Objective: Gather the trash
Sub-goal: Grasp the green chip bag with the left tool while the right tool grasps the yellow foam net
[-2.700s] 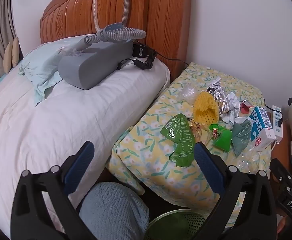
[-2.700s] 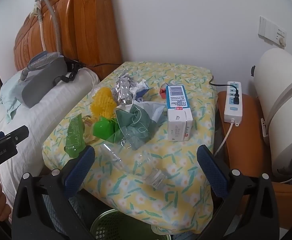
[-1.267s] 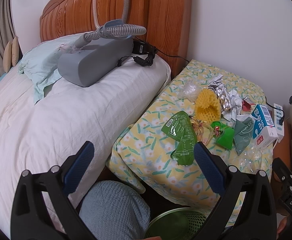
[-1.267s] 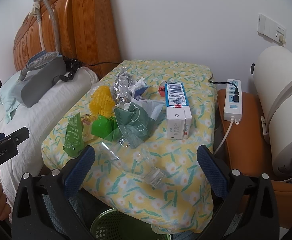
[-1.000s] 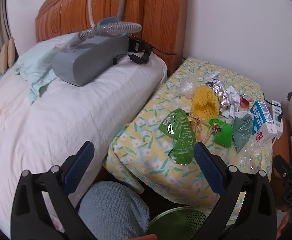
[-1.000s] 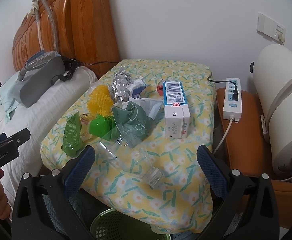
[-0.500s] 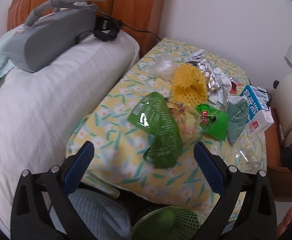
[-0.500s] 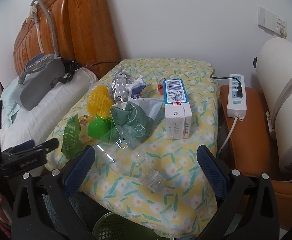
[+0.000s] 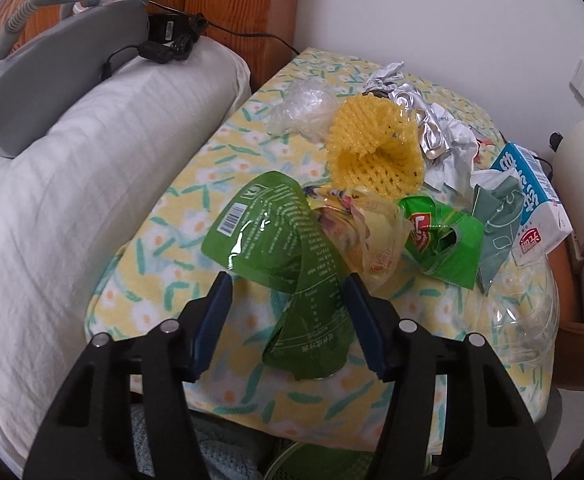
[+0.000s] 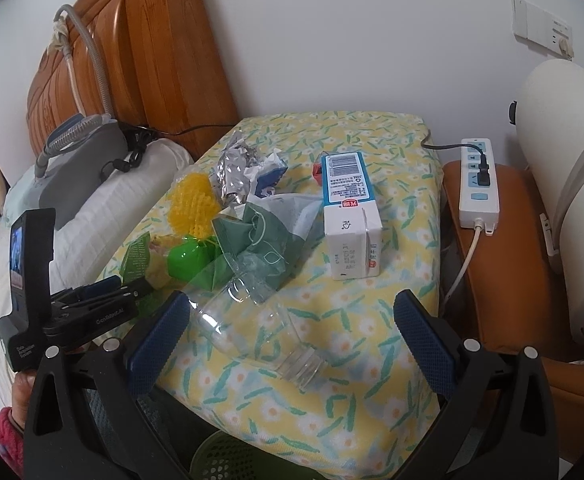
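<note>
The left claw (image 9: 288,316) stands with its two blue pads apart on each side of the glossy green foil snack bag (image 9: 288,264), which lies in the lower centre of the left wrist view, near the front edge of the surface covered by a yellow flowered cloth (image 9: 196,184); the pads are not yet pressing the bag, as far as I can see. The right claw (image 10: 292,332) is wide apart and holds nothing; between its fingers, in the lower centre of the right wrist view, lies a crushed clear plastic bottle (image 10: 260,332) on its side, with its threaded neck toward the camera. I judge that the step in hand is to pinch the green bag; it is thin, slippery and twisted, so the claw should bite on the folded narrow part and not on the flat shiny face, then lift slowly, because the crumpled yellowish plastic wrapper (image 9: 367,240) touches it and may come along. Behind are a yellow foam fruit net (image 9: 371,152), soft and open like a tube, crumpled silver foil (image 9: 431,128), and a stiff blue and white milk carton (image 10: 349,216) lying flat. A green mesh waste basket (image 10: 220,456) shows at the bottom edge, under the surface.
</note>
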A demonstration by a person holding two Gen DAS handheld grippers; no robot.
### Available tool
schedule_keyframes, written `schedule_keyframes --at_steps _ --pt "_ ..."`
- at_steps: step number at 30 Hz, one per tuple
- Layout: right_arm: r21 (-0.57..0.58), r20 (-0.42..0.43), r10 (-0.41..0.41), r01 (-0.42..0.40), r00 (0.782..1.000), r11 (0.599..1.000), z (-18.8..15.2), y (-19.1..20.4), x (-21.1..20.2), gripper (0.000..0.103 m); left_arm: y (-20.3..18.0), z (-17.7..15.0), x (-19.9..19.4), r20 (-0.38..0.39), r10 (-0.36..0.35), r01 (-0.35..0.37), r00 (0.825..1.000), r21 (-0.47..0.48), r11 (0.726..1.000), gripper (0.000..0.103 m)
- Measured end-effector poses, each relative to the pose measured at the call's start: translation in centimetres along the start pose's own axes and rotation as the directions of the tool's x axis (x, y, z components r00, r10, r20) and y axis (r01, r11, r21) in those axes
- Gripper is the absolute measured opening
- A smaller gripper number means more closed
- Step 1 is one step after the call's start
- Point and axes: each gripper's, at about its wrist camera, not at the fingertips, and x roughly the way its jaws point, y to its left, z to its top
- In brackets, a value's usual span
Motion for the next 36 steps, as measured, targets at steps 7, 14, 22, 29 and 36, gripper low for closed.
schedule_keyframes --at_steps 7,14,22,29,36 --pt "-0.006 -0.010 -0.004 0.003 1.000 1.000 0.1 0.4 0.3 0.101 0.4 0.0 0.3 -0.037 -0.067 0.065 0.997 -0.046 0.997 0.057" --pt "-0.044 -0.014 0.012 -0.013 1.000 0.999 0.5 1.3 0.7 0.101 0.6 -0.1 -0.1 -0.022 -0.107 0.105 0.994 -0.063 0.992 0.031" --pt "-0.107 -0.016 0.102 -0.103 0.995 0.989 4.0 4.5 2.2 0.096 1.6 -1.2 -3.0 0.032 -0.156 0.157 0.987 -0.051 0.986 0.030" --pt "-0.190 -0.099 0.149 -0.166 0.984 0.968 7.3 9.1 7.2 0.076 3.7 -2.2 -5.0 0.078 -0.159 0.165 0.984 -0.076 0.983 0.030" --pt "-0.299 -0.140 0.014 -0.055 0.990 0.953 8.7 13.1 13.2 0.054 5.2 -3.7 -7.4 0.110 -0.116 0.123 0.987 -0.057 0.991 0.030"
